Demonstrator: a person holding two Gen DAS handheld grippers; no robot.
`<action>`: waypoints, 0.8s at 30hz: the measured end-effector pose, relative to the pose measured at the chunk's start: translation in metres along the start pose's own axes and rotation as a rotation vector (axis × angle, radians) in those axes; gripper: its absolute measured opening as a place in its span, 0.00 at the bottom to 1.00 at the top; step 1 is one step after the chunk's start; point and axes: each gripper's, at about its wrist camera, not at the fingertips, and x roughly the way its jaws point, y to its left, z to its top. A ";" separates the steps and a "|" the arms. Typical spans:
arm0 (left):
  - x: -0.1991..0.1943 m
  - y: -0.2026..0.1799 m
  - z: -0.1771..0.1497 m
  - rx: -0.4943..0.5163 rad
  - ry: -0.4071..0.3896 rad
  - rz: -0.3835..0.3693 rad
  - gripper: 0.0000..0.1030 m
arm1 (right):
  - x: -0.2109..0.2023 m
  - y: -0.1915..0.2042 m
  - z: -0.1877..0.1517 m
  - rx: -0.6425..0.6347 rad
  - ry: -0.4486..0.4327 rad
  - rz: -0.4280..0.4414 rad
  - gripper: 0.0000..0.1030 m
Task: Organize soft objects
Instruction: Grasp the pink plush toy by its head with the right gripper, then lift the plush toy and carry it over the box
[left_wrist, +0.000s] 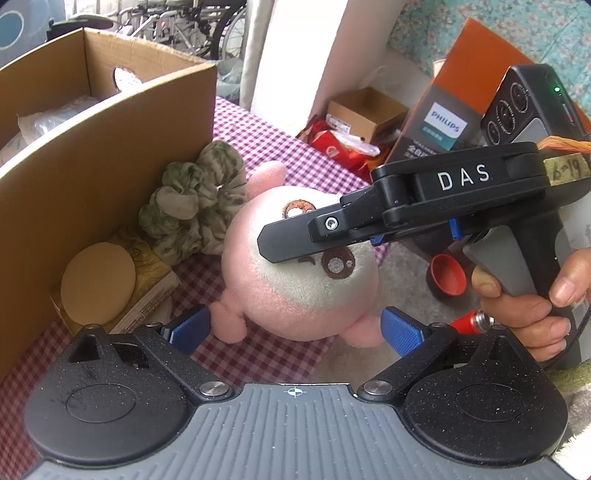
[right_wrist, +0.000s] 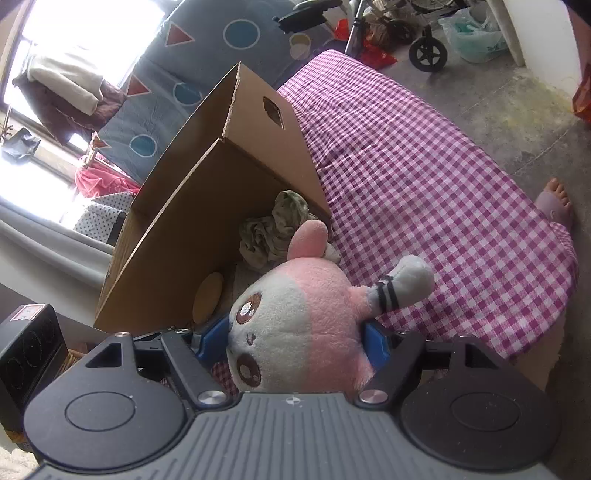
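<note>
A pink and white plush toy (left_wrist: 295, 291) lies on the purple checked cloth (left_wrist: 255, 125) beside an open cardboard box (left_wrist: 110, 155). My right gripper (right_wrist: 295, 339) has its blue pads (right_wrist: 212, 338) against both sides of the plush toy's (right_wrist: 306, 325) head. One of its black fingers (left_wrist: 291, 240) crosses the toy's face in the left wrist view. My left gripper (left_wrist: 295, 328) stands open just in front of the toy, with the toy's feet between its pads (left_wrist: 188, 328) and untouched. A green fabric scrunchie (left_wrist: 195, 206) rests against the box wall behind the toy.
A round yellow pad (left_wrist: 98, 284) on a packet leans on the box (right_wrist: 258, 147). To the right stand an orange Philips carton (left_wrist: 439, 122), a black device (left_wrist: 524, 107) and a red-capped jar (left_wrist: 447, 275). A hand (left_wrist: 528, 314) holds the right gripper's handle. The cloth (right_wrist: 424, 166) stretches right.
</note>
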 end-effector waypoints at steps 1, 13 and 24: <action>-0.003 -0.002 -0.001 0.002 -0.005 -0.004 0.96 | -0.002 0.000 -0.001 0.008 -0.002 0.003 0.75; -0.078 -0.013 -0.016 0.019 -0.175 -0.053 0.96 | -0.044 0.043 -0.017 -0.002 -0.079 0.002 0.75; -0.156 0.040 0.004 -0.123 -0.403 0.059 0.97 | -0.036 0.163 0.030 -0.244 -0.102 0.075 0.75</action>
